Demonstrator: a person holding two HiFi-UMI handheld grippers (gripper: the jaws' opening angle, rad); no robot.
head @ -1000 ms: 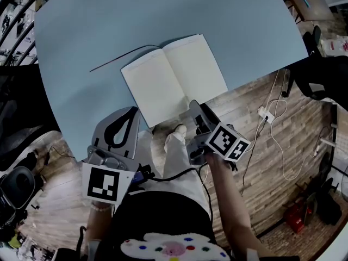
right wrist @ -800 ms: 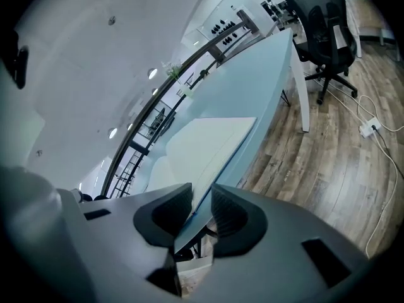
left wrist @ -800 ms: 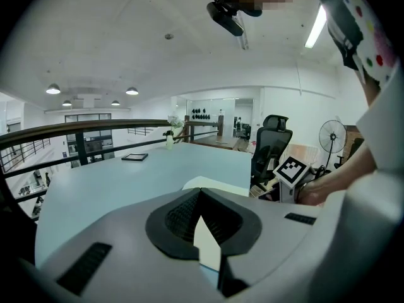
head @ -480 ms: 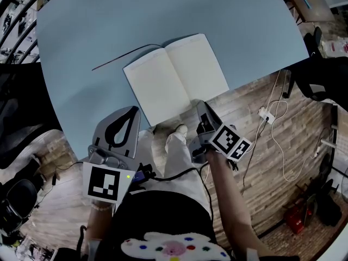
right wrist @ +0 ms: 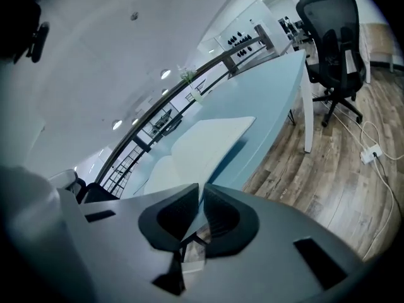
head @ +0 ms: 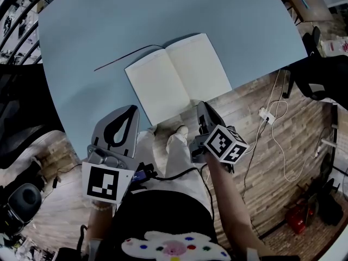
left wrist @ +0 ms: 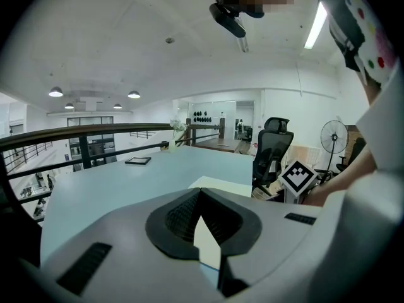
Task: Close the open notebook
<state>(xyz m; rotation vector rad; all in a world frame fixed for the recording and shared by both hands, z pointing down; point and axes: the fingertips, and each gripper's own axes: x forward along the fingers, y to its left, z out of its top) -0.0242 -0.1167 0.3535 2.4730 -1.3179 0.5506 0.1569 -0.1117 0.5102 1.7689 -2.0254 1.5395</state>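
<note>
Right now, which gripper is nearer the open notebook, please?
Right, narrowly. The right gripper, empty jaws just closing, points at the notebook's near edge; the left gripper hangs off its left corner.

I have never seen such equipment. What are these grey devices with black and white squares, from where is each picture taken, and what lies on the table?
There is no robot: a person holds a hand tool, a gripper with two fingers, in each hand. The patterned cubes belong to the grippers. The head view comes from a camera on the person's head, looking down. Each gripper view comes from a camera riding on that gripper, looking along its fingers. On the blue table lies an open notebook with blank pages. The left gripper is shut and holds nothing. The right gripper sits at the notebook's near edge; its fingers have just been closing and stand almost together. Whether they pinch a page, the pictures do not show.
</note>
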